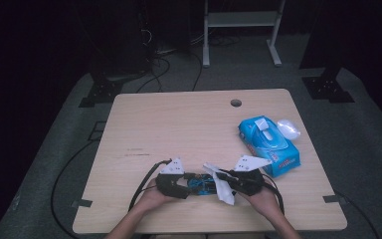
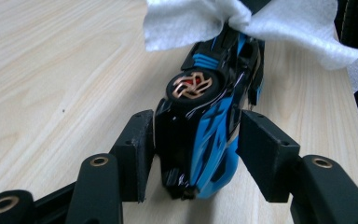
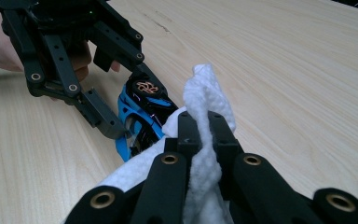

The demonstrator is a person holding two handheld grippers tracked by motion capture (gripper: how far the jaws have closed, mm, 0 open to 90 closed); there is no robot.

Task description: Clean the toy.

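Observation:
A black and blue toy car (image 2: 205,121) lies on its side on the wooden table (image 1: 179,124), one gold-spoked wheel facing up. My left gripper (image 2: 196,144) stands open around the car's end: one pad rests against the black side, and the other is a little apart from the blue side. My right gripper (image 3: 204,135) is shut on a white wipe (image 3: 207,88), bunched between its pads and draped over the car's (image 3: 142,109) far end. In the high view both grippers, left (image 1: 191,185) and right (image 1: 223,178), meet near the table's front edge, with the car (image 1: 202,185) between them.
A blue pack of wipes (image 1: 268,142) lies at the right of the table, with a crumpled clear wrapper (image 1: 288,128) beside it. A cable hole (image 1: 236,103) sits near the far edge. Cables trail from both grippers off the front edge.

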